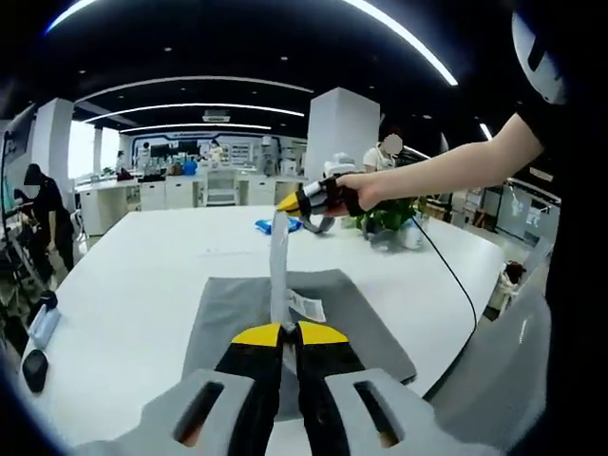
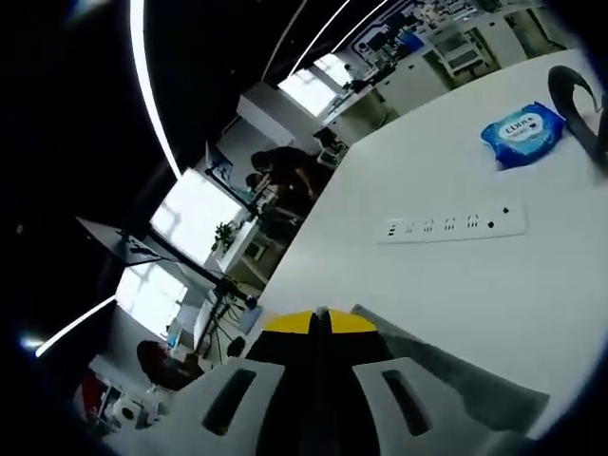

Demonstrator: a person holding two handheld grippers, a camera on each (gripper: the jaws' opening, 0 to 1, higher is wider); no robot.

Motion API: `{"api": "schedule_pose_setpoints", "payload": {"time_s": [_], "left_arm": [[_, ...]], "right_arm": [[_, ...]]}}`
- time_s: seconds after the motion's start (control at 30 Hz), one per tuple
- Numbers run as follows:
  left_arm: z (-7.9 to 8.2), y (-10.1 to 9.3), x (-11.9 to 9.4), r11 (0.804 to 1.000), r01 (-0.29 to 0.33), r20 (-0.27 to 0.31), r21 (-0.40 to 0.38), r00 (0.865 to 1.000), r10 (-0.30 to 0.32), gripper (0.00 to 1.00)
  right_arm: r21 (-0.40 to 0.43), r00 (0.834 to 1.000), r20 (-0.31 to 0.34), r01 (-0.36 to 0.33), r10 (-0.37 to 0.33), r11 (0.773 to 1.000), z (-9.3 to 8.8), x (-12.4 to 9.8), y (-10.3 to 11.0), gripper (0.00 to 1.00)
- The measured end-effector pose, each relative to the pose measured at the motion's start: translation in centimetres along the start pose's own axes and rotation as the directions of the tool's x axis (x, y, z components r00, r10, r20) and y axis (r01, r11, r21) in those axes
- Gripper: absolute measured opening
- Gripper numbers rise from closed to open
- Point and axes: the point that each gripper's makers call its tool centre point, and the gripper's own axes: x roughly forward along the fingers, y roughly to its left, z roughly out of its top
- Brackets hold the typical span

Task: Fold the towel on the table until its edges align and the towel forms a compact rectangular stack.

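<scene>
both grippers' jaws are closed on the grey towel (image 1: pixel 285 328) on the white table (image 1: pixel 133 275), the left gripper (image 1: pixel 287 332) at six o'clock, the right gripper (image 1: pixel 288 201) lifting an edge at twelve.

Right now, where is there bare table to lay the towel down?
Open white table lies left of the towel, out to the dark items at the left edge, and beyond it toward the blue packet. The right side is crowded: right tool, plant, cable.
</scene>
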Motion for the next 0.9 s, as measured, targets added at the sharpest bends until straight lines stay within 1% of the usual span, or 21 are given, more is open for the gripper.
{"api": "schedule_pose_setpoints", "payload": {"time_s": [0.03, 0.1, 0.27, 0.53, 0.57, 0.63, 0.67, 0.7, 0.9], "left_arm": [[-0.4, 0.2, 0.1, 1.0, -0.003, -0.012, -0.003, 1.0, 0.003, 0.05], [-0.3, 0.3, -0.3, 1.0, -0.013, -0.026, 0.0, 1.0, 0.013, 0.05], [-0.6, 0.7, -0.9, 1.0, -0.03, -0.057, -0.007, 0.998, 0.029, 0.05], [-0.9, 0.4, -1.6, 0.998, -0.055, -0.084, -0.03, 0.995, 0.052, 0.05], [-3.5, 3.4, 0.8, 0.998, -0.061, -0.089, -0.031, 0.994, 0.058, 0.05], [-4.9, 4.5, 1.4, 0.997, -0.066, -0.104, -0.041, 0.993, 0.062, 0.05], [-5.2, 4.9, 1.5, 0.997, -0.071, -0.105, -0.04, 0.992, 0.067, 0.05], [-5.9, 5.7, 1.6, 0.996, -0.077, -0.109, -0.044, 0.991, 0.072, 0.05], [-7.3, 6.9, 2.0, 0.992, -0.101, -0.126, -0.081, 0.988, 0.09, 0.05]], "right_arm": [[0.0, 1.0, -0.006, 0.004, -0.004, 1.0, -0.1, 0.3, -0.3, 0.01], [0.003, 1.0, -0.012, 0.008, -0.008, 1.0, -0.3, 0.8, -0.5, 0.01], [0.028, 1.0, -0.01, 0.004, -0.003, 1.0, -0.5, 2.2, -0.9, 0.01], [0.055, 1.0, -0.024, 0.02, -0.019, 0.998, -1.2, 4.4, -1.9, 0.01], [0.059, 0.999, -0.026, 0.021, -0.02, 0.998, -1.4, 4.8, -2.0, 0.01], [0.066, 0.999, -0.03, 0.025, -0.023, 0.997, -1.6, 5.4, -2.2, 0.01], [0.07, 0.999, -0.03, 0.025, -0.023, 0.997, -1.7, 5.7, -2.3, 0.01], [0.082, 0.999, -0.03, 0.024, -0.022, 0.996, -1.8, 6.1, -2.4, 0.01], [0.127, 0.999, -0.027, 0.023, -0.02, 0.992, -2.0, 8.1, -3.3, 0.01]]}}
